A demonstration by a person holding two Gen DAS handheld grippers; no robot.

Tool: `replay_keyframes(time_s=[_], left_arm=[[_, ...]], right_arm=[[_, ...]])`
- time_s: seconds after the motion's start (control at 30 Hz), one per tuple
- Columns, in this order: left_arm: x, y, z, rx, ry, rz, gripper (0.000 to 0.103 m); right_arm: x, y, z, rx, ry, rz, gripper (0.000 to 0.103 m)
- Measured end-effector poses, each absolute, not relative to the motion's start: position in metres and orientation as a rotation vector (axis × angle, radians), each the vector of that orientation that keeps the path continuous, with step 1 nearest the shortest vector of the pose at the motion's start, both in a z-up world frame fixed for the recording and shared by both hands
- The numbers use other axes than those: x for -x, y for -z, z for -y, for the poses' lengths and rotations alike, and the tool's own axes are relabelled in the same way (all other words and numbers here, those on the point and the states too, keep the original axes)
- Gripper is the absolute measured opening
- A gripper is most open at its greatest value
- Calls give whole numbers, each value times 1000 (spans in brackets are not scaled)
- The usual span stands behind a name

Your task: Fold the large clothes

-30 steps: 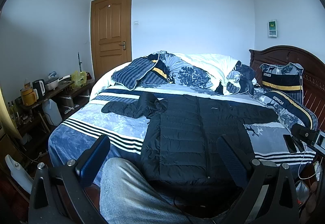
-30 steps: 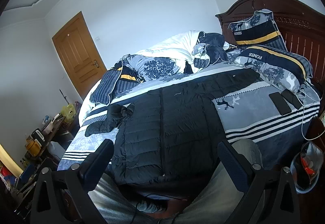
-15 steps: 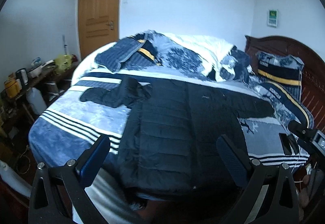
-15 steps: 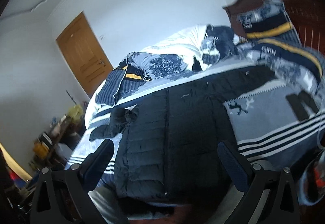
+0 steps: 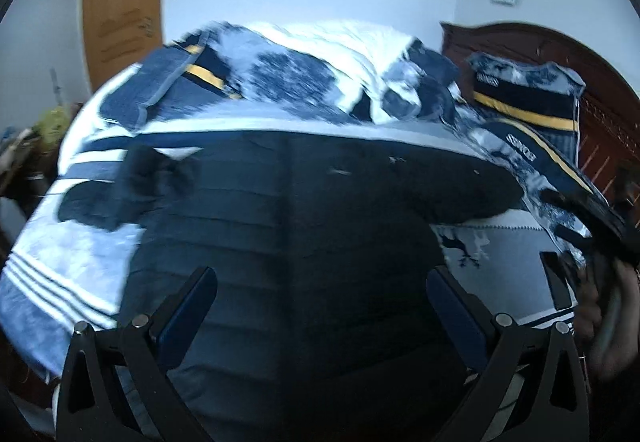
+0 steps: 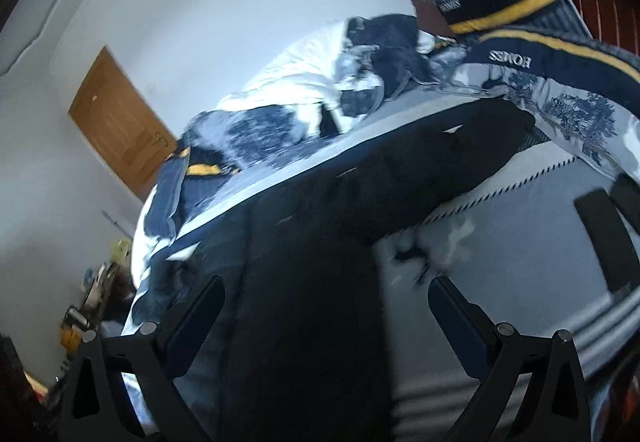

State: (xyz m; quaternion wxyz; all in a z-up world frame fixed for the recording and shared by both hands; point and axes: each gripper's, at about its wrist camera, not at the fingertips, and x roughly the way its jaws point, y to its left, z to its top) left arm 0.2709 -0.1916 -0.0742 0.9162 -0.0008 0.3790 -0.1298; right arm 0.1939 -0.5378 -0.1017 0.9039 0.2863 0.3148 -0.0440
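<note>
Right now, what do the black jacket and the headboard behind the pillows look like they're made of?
Black jacket: looks like padded synthetic shell, faintly sheened, going by its stitched horizontal quilting; motion blur leaves the fabric uncertain. Headboard: apparently dark reddish wood, polished, with a curved top edge.

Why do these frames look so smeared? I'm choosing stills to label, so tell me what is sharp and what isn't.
Left wrist view: motion blur smears the black jacket and bedding, while the left gripper is crisp; fisheye bends the headboard. Right wrist view: tilted, door and jacket blurred, right gripper sharp, the pillow lettering still readable.
</note>
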Motion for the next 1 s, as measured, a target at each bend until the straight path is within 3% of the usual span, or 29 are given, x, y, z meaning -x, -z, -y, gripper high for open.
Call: replay_keyframes(time_s=[0.2,0.33,0.47,0.53,0.57,0.63,0.67,0.7,1.0], left_arm=[[-326,112,244,44,357,-855,103],[-352,138,259,88,397,-887,103],[-368,161,259,98,375,-916,103],[-370,168,255,111,363,-937,103],[-371,172,253,117,359,-947,103],[-370,173,250,120,349,-959,103],[-369,173,247,122,345,-960,103],[-366,169,244,128,342,-954,103],[-325,126,202,179,302,-889,103]], right_arm=[[-291,181,698,-869,227,-760,96],[-347,232,777,-908,347,-828,84],[-385,263,824,-923,426,-808,80],[-398,276,841,-960,434,-782,62],[-400,277,842,-949,442,-778,58],[-413,277,842,-857,457,-790,30],[-419,274,839,-807,467,-815,22],[-421,267,832,-785,447,-811,4],[-366,61,635,-389,223,-437,4]])
